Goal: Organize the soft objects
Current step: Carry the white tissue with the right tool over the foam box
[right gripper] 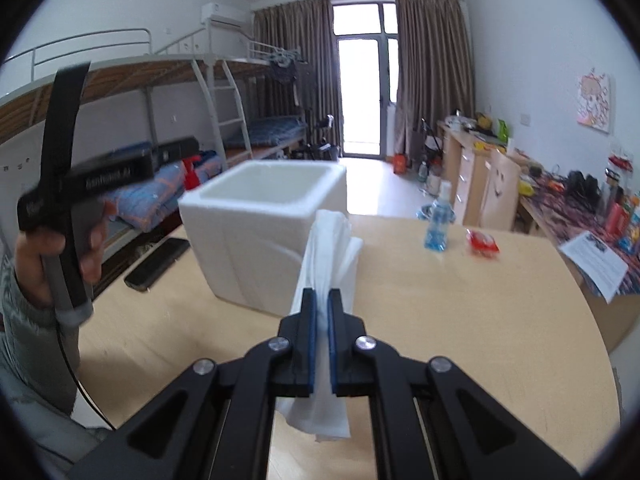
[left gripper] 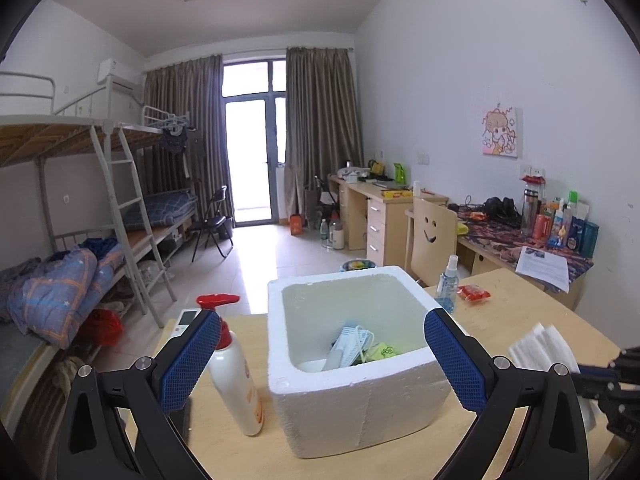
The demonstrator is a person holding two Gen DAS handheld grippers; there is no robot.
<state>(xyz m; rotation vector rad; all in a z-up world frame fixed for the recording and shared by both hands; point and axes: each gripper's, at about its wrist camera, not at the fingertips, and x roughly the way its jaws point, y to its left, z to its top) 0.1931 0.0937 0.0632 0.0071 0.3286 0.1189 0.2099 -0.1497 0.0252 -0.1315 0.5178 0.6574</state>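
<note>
In the left wrist view, the left gripper (left gripper: 322, 354) hung with its blue-padded fingers (left gripper: 191, 356) spread wide and nothing between them, framing a white foam box (left gripper: 360, 400) that stood on a pale wooden table (left gripper: 520, 312). Inside the box lay a face mask (left gripper: 354, 342) and a small yellow-green packet (left gripper: 384, 350). A white pump bottle (left gripper: 234, 376) with a red top stood just left of the box, a blue spray bottle (left gripper: 448, 284) and a red packet (left gripper: 474, 294) lay beyond its right corner, and a folded white tissue (left gripper: 540, 346) showed at the right edge, pinched by the other tool. Behind the table were bunk beds (left gripper: 80, 152) on the left, brown curtains (left gripper: 320, 128) around a glass door, and cluttered desks (left gripper: 520, 236) along the right wall. In the right wrist view, the right gripper (right gripper: 322, 300) was clamped on the tissue (right gripper: 328, 248), which stood up above the fingertips and hung below them, raised over the table (right gripper: 480, 320) just in front of the foam box (right gripper: 256, 240). The spray bottle (right gripper: 438, 220) and red packet (right gripper: 482, 242) lay further right, a black phone (right gripper: 158, 264) lay left of the box, and the person's hand (right gripper: 56, 260) held the left tool.
</note>
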